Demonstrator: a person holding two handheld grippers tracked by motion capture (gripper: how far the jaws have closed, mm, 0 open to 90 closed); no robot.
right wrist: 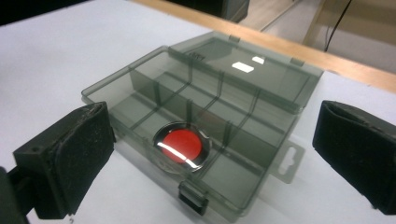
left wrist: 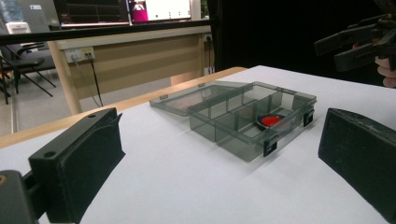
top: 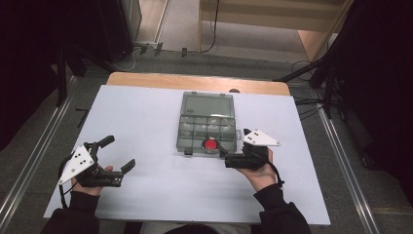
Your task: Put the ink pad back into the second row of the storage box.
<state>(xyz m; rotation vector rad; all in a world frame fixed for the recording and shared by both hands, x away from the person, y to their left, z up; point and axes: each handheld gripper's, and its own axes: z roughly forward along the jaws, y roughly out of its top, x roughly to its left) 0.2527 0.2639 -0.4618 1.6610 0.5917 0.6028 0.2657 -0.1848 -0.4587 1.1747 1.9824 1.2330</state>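
The right gripper (top: 234, 146) has its jaws spread wide and holds nothing. Just before them lies the open grey compartment box (right wrist: 196, 121), with a red round piece (right wrist: 183, 144) in its near middle compartment. The left gripper (top: 119, 155) is released too, well apart from the box, above the white table (top: 146, 122).

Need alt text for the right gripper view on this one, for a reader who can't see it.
An open smoky-grey compartment box lies on a white table, its lid folded flat behind it, and a round red-centred object sits in a compartment of the front row. The right gripper has its two black jaws wide apart at either side of the box, touching nothing.
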